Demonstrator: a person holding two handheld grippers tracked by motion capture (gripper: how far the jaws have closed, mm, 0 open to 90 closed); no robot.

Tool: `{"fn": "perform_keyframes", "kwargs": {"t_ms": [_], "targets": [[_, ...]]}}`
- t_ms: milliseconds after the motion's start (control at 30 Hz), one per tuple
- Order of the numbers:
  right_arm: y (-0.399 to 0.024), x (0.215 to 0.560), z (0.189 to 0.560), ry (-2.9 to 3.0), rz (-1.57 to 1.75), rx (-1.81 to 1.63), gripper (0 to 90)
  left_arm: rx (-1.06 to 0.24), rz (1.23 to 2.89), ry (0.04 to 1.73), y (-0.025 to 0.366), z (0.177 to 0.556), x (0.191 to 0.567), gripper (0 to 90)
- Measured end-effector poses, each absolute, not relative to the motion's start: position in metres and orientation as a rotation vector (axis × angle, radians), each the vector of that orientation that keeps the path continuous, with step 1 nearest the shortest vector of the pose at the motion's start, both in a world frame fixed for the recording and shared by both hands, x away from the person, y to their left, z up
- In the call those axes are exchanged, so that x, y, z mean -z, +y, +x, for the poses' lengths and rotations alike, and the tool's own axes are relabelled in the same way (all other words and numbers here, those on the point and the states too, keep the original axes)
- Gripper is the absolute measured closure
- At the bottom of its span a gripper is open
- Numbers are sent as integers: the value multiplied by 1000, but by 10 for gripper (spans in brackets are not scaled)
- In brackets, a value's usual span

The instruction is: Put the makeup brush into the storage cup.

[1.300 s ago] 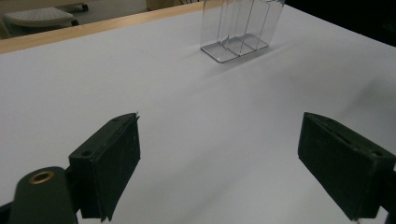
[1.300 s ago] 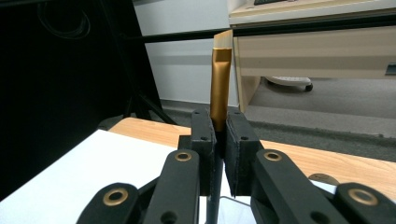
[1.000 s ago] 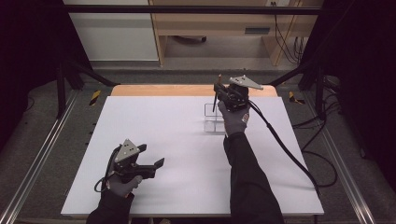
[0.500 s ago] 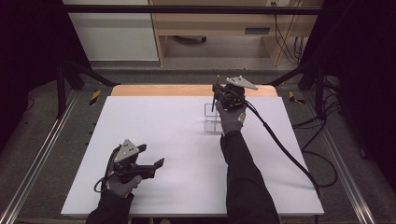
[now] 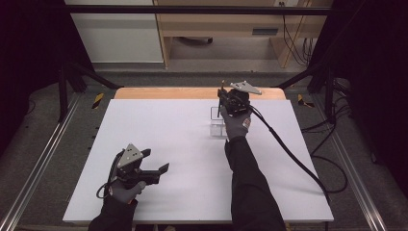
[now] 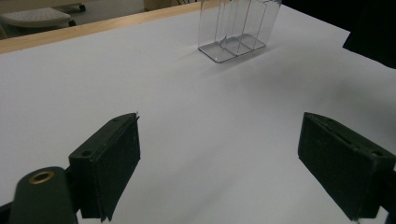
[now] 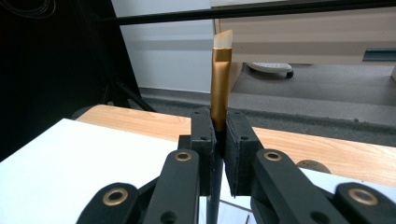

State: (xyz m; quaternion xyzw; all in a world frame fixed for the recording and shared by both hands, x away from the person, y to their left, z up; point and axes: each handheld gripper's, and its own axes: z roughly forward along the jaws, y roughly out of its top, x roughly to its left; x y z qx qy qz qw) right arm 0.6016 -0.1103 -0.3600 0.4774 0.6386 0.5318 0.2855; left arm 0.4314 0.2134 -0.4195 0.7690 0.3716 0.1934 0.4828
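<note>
Gold brush (image 7: 220,84), upright, pinched between the pressed jaws of the right gripper (image 7: 220,154) above the clear divided holder (image 5: 218,121) at the counter's (image 5: 168,125) one o'clock. Left gripper (image 6: 219,163), seven o'clock: jaws spread, nothing between.

The gold brush (image 7: 220,79) disappears between the pads of the right gripper (image 7: 219,140), so in the right gripper view its lower handle is hidden behind the knuckles and runs off the bottom edge. From the high view the brush (image 5: 222,89) is a thin sliver, too small to read its tip. The clear holder (image 6: 238,25) is cut off by the top edge in the left gripper view, rims lost. From above, the holder (image 5: 216,122) is partly covered by the right hand (image 5: 236,124); its compartments can't be counted there.
</note>
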Motion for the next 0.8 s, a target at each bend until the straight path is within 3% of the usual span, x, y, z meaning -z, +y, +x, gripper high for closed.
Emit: {"fn": "perform_keyframes", "kwargs": {"t_ms": [800], "targets": [[-104,380,597,1745,1291,-1384,837,-469,1879,900,212,431,420,123]]}}
